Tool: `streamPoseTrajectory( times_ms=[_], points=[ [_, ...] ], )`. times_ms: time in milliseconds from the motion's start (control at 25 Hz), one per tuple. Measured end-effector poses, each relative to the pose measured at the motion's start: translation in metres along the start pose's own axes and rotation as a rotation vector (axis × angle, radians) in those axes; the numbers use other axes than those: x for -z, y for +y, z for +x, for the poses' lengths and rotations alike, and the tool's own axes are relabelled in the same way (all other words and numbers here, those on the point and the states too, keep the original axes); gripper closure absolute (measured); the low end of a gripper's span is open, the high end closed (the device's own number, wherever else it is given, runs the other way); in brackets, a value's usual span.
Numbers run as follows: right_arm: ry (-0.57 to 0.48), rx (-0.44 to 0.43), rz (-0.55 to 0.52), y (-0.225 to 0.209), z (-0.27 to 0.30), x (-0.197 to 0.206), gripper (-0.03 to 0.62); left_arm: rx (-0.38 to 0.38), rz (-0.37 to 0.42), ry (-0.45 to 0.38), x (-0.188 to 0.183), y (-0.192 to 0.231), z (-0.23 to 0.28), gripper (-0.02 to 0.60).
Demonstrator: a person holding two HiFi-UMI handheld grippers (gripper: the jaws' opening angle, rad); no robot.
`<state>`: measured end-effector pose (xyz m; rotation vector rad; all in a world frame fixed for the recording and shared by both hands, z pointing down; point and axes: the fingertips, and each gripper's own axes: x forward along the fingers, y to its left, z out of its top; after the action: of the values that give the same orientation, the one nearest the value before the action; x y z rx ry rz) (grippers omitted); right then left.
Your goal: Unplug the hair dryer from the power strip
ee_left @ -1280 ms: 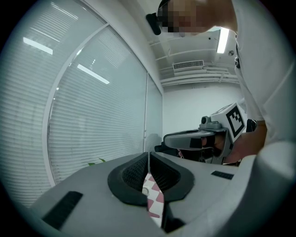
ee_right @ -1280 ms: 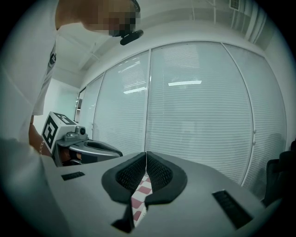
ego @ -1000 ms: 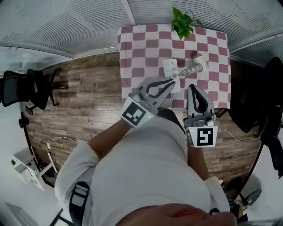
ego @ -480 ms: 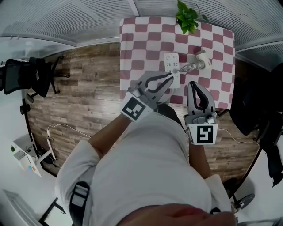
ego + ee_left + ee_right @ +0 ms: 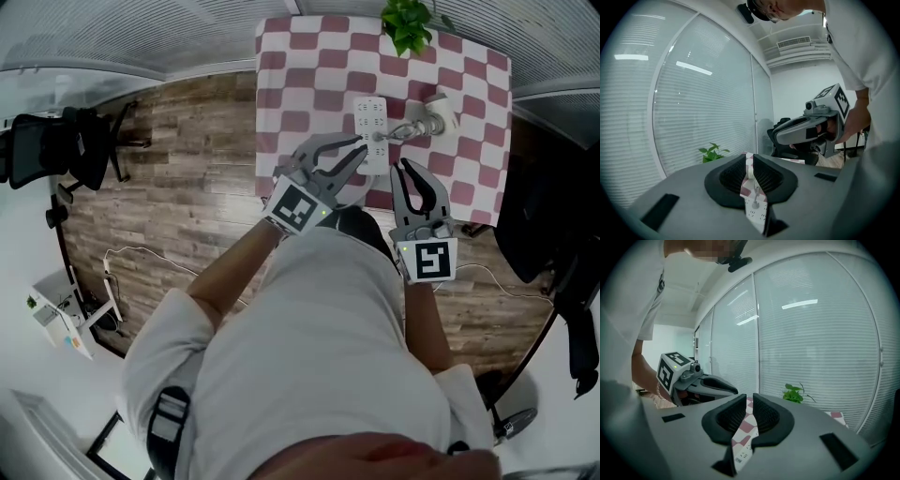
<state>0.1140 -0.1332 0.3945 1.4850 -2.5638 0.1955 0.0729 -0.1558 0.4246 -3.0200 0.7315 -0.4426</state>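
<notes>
A white power strip (image 5: 371,124) lies on the red-and-white checked table (image 5: 300,94). The pale hair dryer (image 5: 437,114) lies just right of it, and its plug (image 5: 380,138) sits in the strip. My left gripper (image 5: 362,146) is shut and empty, its tips over the strip's near end. My right gripper (image 5: 404,166) hovers near the table's front edge, right of the strip; its jaws are starting to open from a thin slit, nothing between them. Through the left gripper (image 5: 750,161) slit I see the strip (image 5: 757,209). The right gripper (image 5: 750,401) slit also shows the strip (image 5: 740,454).
A potted plant (image 5: 409,24) stands at the table's far edge, before the blinds. A black office chair (image 5: 56,155) stands on the wooden floor at the left, another dark chair (image 5: 553,216) at the right. A thin cable (image 5: 131,253) runs over the floor.
Both grippers have sunk and moved forward, toward the table and the power strip. The left gripper's tips now reach over the strip's near end.
</notes>
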Motion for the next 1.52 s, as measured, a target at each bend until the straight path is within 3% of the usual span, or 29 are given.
streamPoseTrajectory(
  times_ms=[240, 800, 1520],
  points=[
    [0.090, -0.016, 0.014, -0.001, 0.011, 0.044, 0.560, 0.006, 0.031, 0.119, 0.050, 0.004, 0.017, 0.541],
    [0.254, -0.018, 0.042, -0.006, 0.033, 0.143, 0.513, 0.146, 0.208, 0.432, 0.160, 0.001, 0.061, 0.541],
    [0.343, 0.033, 0.022, -0.016, 0.057, 0.225, 0.503, 0.244, 0.370, 0.595, 0.232, -0.006, 0.091, 0.543]
  ],
)
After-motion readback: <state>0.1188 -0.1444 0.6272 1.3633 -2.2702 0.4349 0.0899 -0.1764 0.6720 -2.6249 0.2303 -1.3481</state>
